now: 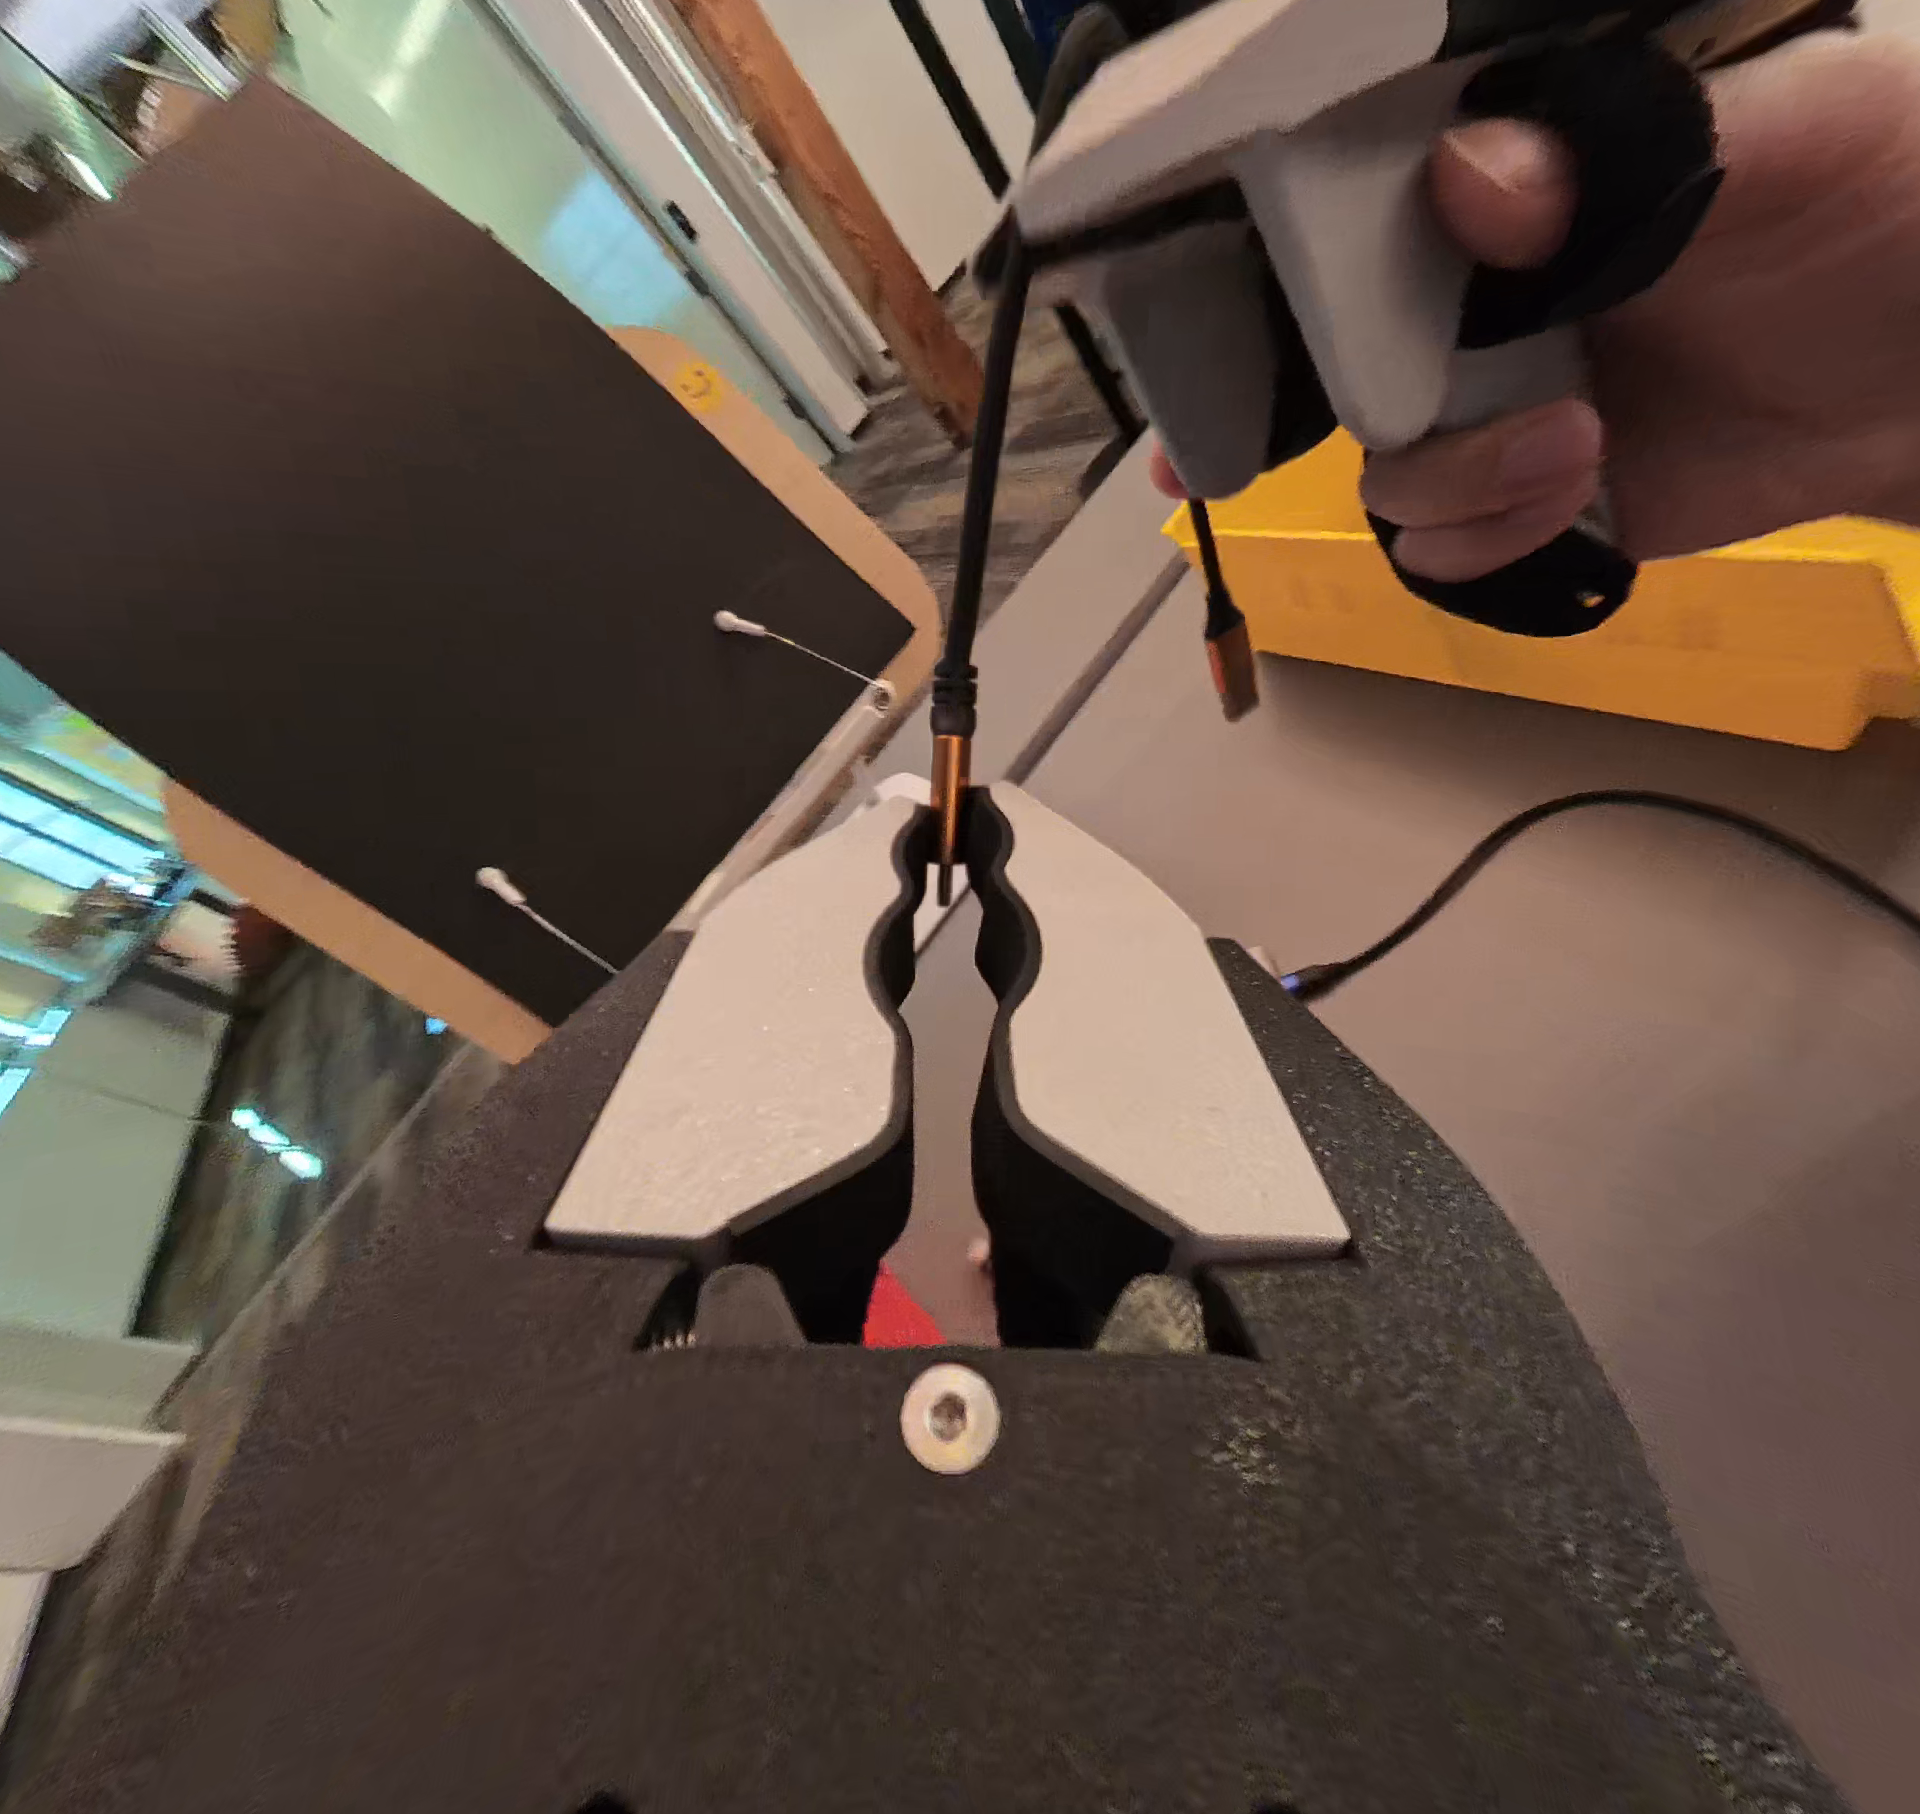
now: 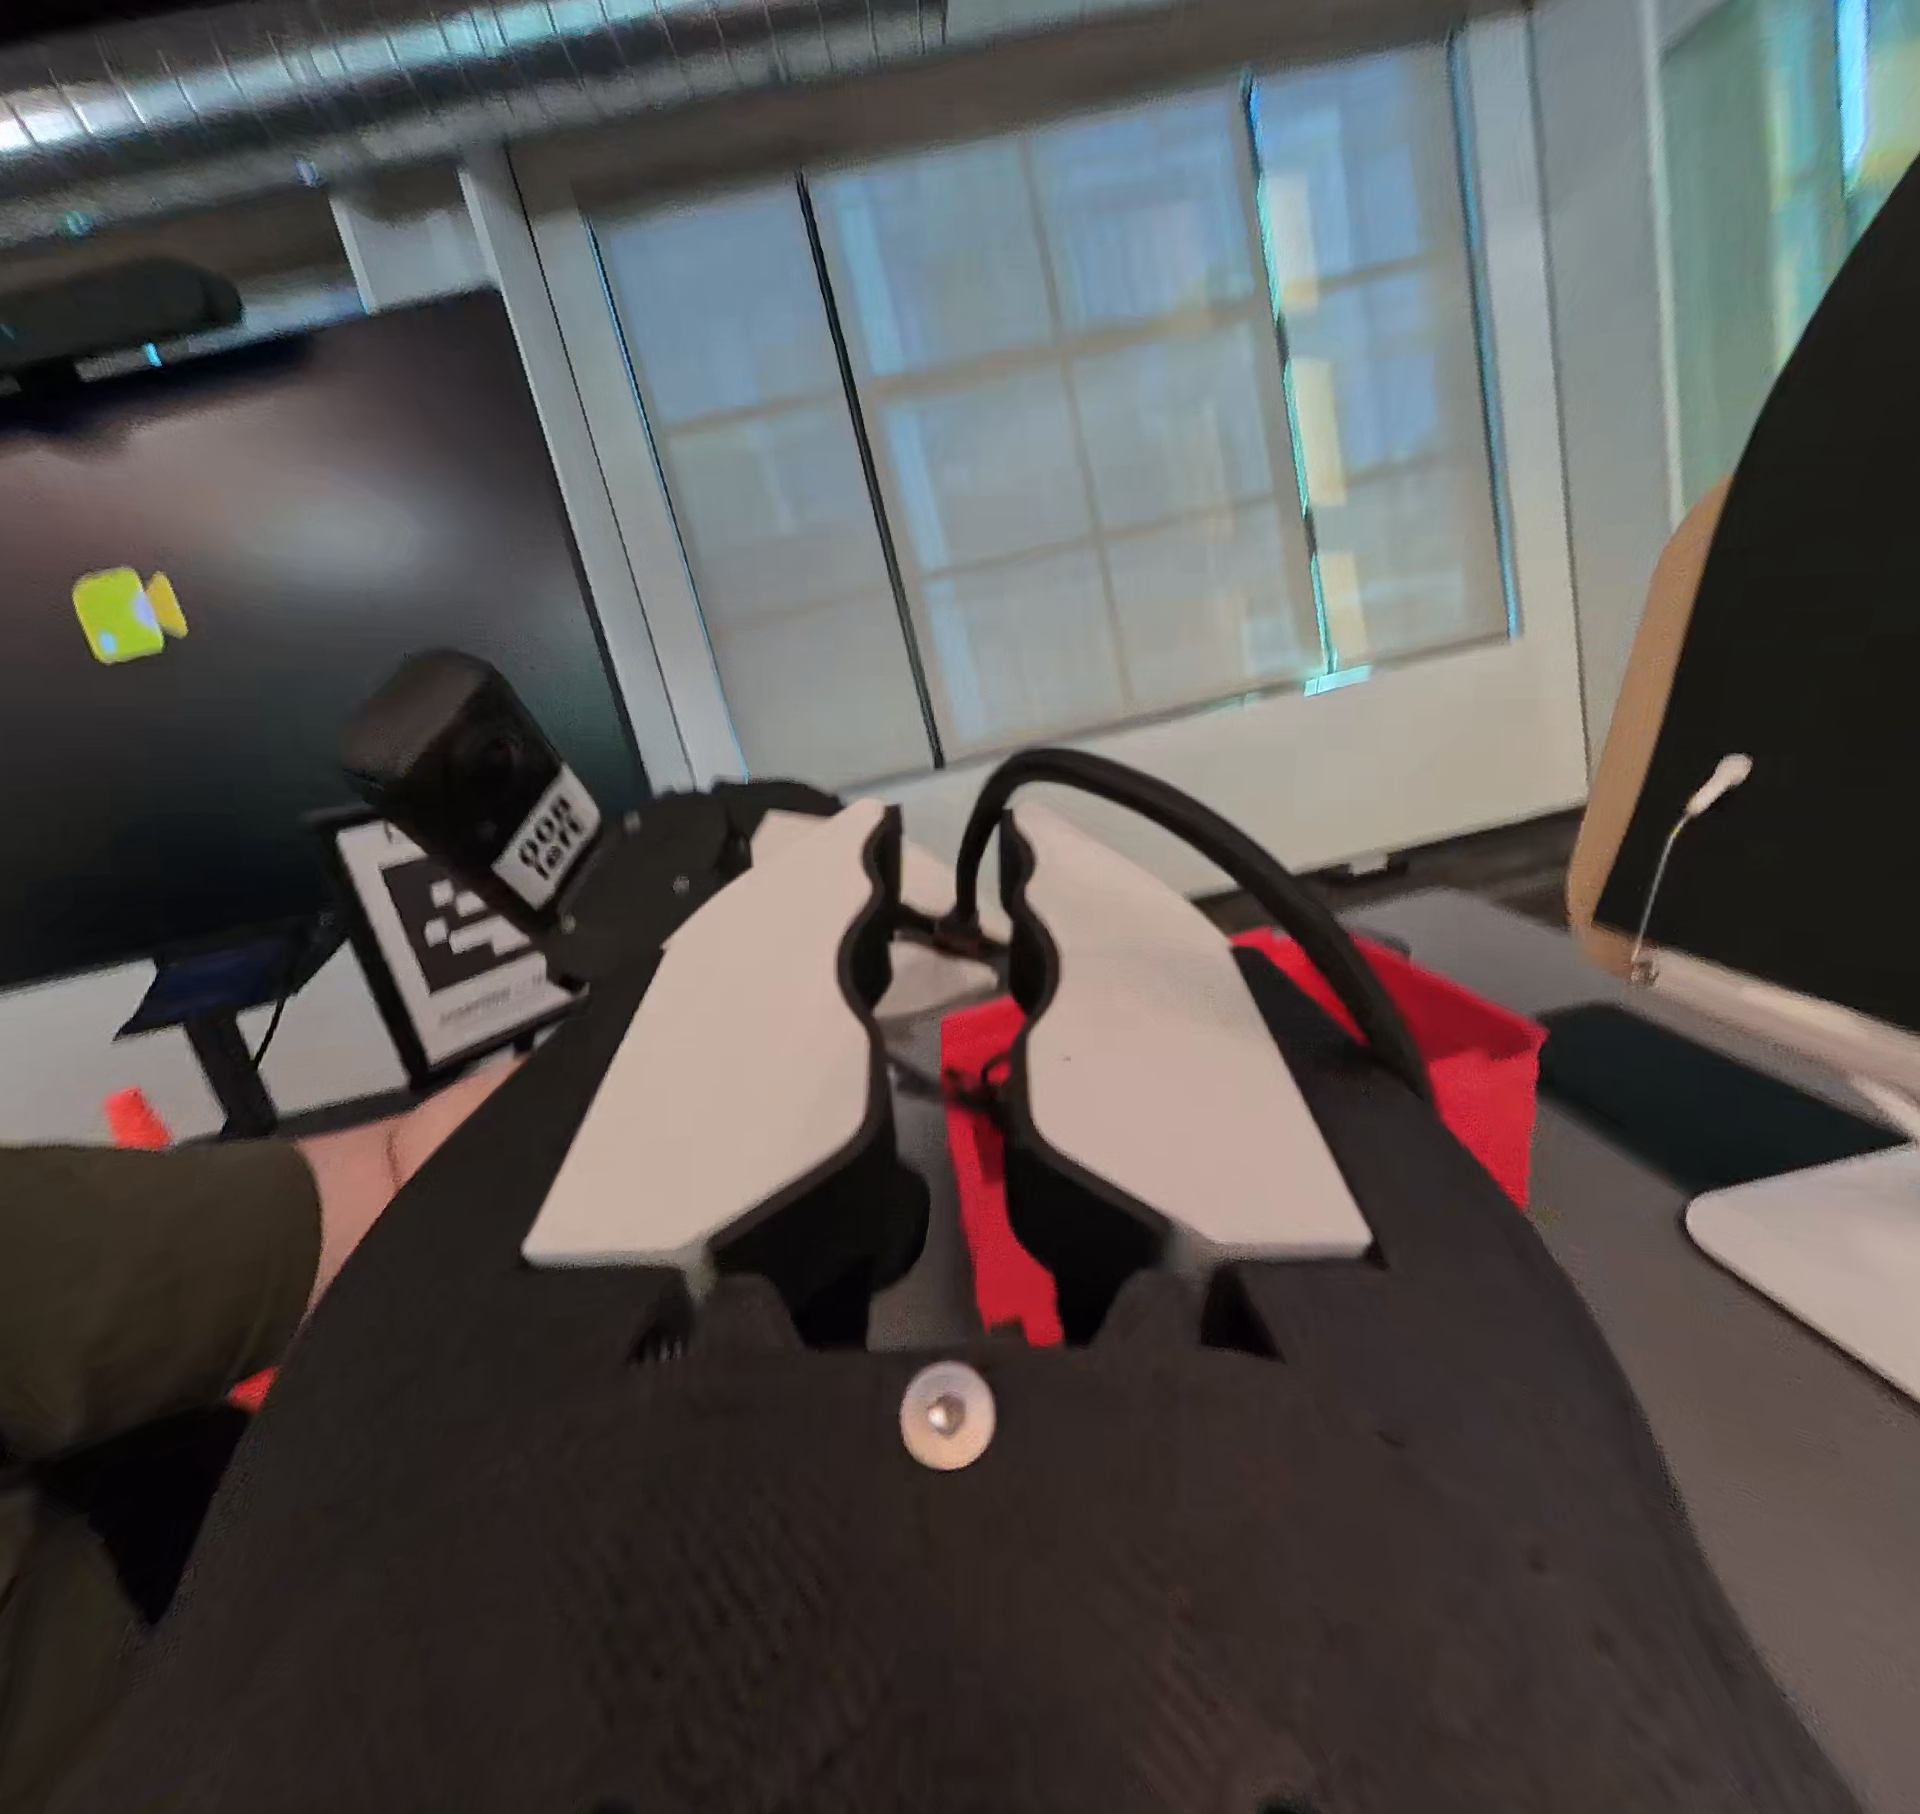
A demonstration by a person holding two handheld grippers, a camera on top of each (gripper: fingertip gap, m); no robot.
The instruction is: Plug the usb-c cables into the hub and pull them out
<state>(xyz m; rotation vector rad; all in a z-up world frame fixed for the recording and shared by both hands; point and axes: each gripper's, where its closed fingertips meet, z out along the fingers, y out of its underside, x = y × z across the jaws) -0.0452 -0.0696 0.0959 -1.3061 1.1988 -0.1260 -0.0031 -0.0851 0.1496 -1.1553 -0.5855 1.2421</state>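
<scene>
My left gripper (image 1: pixel 951 814) is shut on the orange plug (image 1: pixel 948 777) of a black usb-c cable (image 1: pixel 987 476). The cable runs up to my right gripper (image 1: pixel 1247 393), held by a hand above the table. The cable's second orange plug (image 1: pixel 1231 658) dangles free below it. In the right wrist view my right gripper (image 2: pixel 948 829) pinches the cable's tied middle (image 2: pixel 951 933); a loop (image 2: pixel 1195 829) arches over its right finger. A small pale device with a blue light (image 1: pixel 1283 975), perhaps the hub, is mostly hidden behind my left gripper.
A yellow bin (image 1: pixel 1558 642) stands at the right on the grey table (image 1: pixel 1558 1245). A red bin (image 2: pixel 1455 1047) lies below my right gripper. A black cable (image 1: pixel 1558 819) trails from the device. Black divider panels (image 1: pixel 364 476) stand at the table's edge. A white pad (image 2: pixel 1818 1276) lies right. My right fingertips sit around 7 cm from my left ones.
</scene>
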